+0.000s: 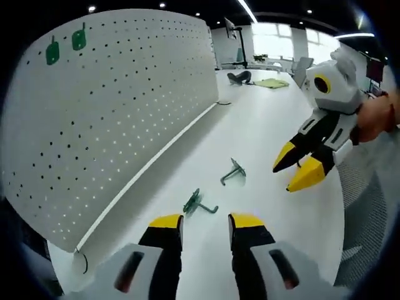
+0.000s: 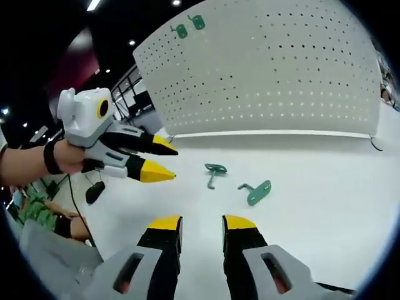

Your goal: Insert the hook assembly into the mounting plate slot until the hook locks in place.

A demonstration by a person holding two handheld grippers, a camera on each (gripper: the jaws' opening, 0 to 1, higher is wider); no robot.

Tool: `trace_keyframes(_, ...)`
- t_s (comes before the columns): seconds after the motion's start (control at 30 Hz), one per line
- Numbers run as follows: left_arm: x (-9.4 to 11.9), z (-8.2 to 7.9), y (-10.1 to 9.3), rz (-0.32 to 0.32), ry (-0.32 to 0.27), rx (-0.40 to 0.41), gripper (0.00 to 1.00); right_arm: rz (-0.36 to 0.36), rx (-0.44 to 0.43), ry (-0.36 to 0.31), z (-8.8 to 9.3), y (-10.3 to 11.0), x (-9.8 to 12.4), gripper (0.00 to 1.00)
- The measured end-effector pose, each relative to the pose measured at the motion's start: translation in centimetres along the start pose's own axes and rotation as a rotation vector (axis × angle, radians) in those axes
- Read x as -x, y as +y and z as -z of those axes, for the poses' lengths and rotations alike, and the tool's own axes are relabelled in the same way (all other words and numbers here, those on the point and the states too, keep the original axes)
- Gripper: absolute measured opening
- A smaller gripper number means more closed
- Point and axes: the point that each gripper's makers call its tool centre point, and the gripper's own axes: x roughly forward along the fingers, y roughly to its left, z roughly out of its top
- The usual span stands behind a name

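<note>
Two green hooks lie loose on the white table: a near one (image 1: 199, 203) and a farther one (image 1: 233, 172). In the right gripper view the same pair shows as one hook (image 2: 215, 172) and another (image 2: 257, 190). A white pegboard (image 1: 106, 112) (image 2: 269, 69) stands upright along the table, with two green hooks (image 1: 53, 51) (image 2: 198, 22) mounted near its top. My left gripper (image 1: 206, 222) (image 2: 165, 159) is open and holds nothing, just short of the near hook. My right gripper (image 2: 202, 224) (image 1: 295, 174) is open too, hovering above the table beside the hooks.
A hand (image 1: 378, 115) holds the right gripper. A thin cable (image 2: 375, 144) curls at the pegboard's end. A black object (image 1: 239, 77) and a yellow-green cloth (image 1: 272, 82) lie at the table's far end. A dark mouse-like item (image 2: 95, 190) sits near the table edge.
</note>
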Motion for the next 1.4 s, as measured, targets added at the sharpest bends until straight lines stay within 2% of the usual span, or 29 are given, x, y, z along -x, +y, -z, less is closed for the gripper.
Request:
trace_keyframes(0.23,-1.4,0.4,0.7,0.003,0.023,-0.042,0.25,0.006,-0.013,0.010,0.6,-0.1,0.1,0.24)
trace_keyframes(0.3,-1.8,0.5,1.0,-0.005,0.031,-0.061,0.21,0.007,-0.013,0.009,0.5,-0.2,0.1,0.24)
trace_keyframes(0.5,-3.0,1.2,1.8,-0.011,0.064,-0.106,0.18,0.003,-0.019,0.007,0.3,-0.1,0.0,0.24)
trace_keyframes(0.6,-3.3,1.0,2.2,-0.019,0.067,-0.128,0.17,-0.002,-0.015,0.012,0.4,0.0,0.0,0.24)
trace_keyframes(0.7,-3.5,0.7,2.5,-0.031,0.068,-0.146,0.14,0.008,0.040,0.051,1.2,0.1,0.1,0.24)
trace_keyframes(0.8,-4.0,0.9,2.7,-0.039,0.078,-0.177,0.12,-0.005,0.001,0.027,1.1,0.2,0.1,0.24)
trace_keyframes(0.9,-4.6,1.0,2.5,-0.016,0.097,-0.232,0.12,0.000,0.002,0.028,1.1,0.1,0.2,0.24)
trace_keyframes(1.03,-5.4,1.1,2.4,0.009,0.111,-0.266,0.13,0.002,-0.004,0.018,0.9,-0.1,0.2,0.24)
trace_keyframes(1.4,-6.8,1.4,2.1,0.069,0.134,-0.295,0.13,0.008,-0.025,0.024,1.1,-0.5,0.0,0.23)
